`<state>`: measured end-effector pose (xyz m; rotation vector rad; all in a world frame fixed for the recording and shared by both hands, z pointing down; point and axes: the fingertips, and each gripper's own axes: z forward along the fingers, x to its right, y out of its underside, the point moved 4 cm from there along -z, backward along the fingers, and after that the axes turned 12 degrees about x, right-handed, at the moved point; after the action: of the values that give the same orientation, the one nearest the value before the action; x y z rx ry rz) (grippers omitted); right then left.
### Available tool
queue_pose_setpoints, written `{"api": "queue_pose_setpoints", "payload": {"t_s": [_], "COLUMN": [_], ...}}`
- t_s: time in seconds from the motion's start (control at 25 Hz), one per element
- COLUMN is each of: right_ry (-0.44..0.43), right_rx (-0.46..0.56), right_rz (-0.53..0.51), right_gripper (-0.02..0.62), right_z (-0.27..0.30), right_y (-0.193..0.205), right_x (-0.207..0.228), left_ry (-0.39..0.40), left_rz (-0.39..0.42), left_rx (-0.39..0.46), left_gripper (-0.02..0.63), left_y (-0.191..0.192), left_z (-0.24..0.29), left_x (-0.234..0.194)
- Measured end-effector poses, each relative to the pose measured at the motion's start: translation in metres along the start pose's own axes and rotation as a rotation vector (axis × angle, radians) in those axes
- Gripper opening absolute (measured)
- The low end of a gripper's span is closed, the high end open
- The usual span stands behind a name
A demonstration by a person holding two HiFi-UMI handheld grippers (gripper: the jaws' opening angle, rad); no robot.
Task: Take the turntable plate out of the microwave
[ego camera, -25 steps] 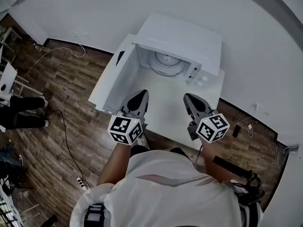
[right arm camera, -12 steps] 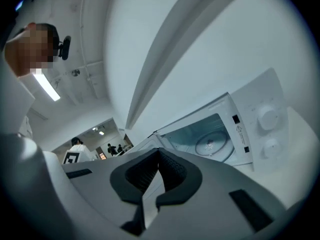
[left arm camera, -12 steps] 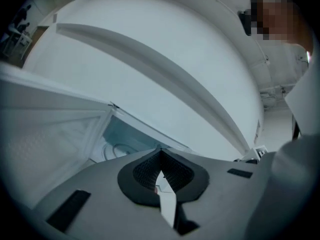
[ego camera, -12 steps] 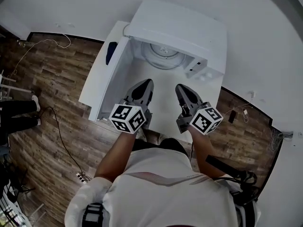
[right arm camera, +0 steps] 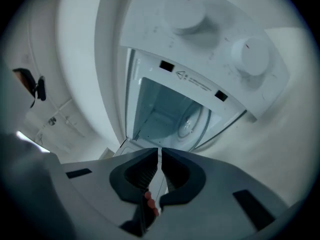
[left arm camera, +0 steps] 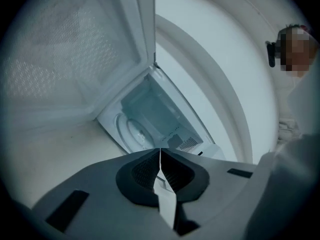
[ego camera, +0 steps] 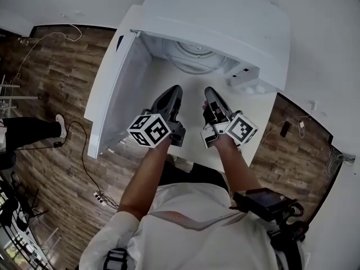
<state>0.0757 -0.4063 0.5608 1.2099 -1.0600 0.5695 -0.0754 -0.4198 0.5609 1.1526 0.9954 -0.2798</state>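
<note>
White microwave (ego camera: 220, 13) stands on the table (ego camera: 191, 79) with its door (ego camera: 112, 86) swung wide to your left. The turntable plate (ego camera: 194, 53) lies flat on the floor of the cavity, with nothing touching it. Your left gripper (ego camera: 174, 89) has its jaws pressed together with nothing between them. Your right gripper (ego camera: 209, 91) is closed the same way and holds nothing. Both point towards the cavity mouth, side by side above the table, outside the opening and apart from the plate. Your right gripper view shows two knobs (right arm camera: 187, 14) on the control panel beside the cavity.
</note>
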Motion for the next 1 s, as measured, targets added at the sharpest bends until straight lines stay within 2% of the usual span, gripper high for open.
{"api": "queue_pose_setpoints", "payload": {"t_s": [0.2,0.44,0.64,0.76,1.0], "right_ry": [0.064,0.129,0.171,0.194,0.213], "right_rx": [0.050,0.063,0.068,0.069,0.058], "right_rz": [0.196,0.341,0.410,0.434,0.465], "right_gripper": [0.046,0.112,0.172,0.211,0.212], "right_z": [0.014,0.026,0.036,0.041,0.052], "right_y": [0.001,0.016,0.024,0.026,0.033], "right_x": [0.039,0.062,0.074,0.080,0.088], "left_ry": [-0.037,-0.040,-0.038,-0.055,-0.048], "left_rz": [-0.158,-0.286,-0.419,-0.457,-0.566], "left_rx": [-0.034,-0.066,-0.081,-0.098,-0.089], "left_gripper": [0.018,0.098,0.155,0.200,0.239], "left_y": [0.018,0.030,0.037,0.041,0.043], "left_z": [0.023,0.043,0.058,0.065,0.074], "left_x": [-0.024,-0.037,-0.045,-0.053,-0.063]}}
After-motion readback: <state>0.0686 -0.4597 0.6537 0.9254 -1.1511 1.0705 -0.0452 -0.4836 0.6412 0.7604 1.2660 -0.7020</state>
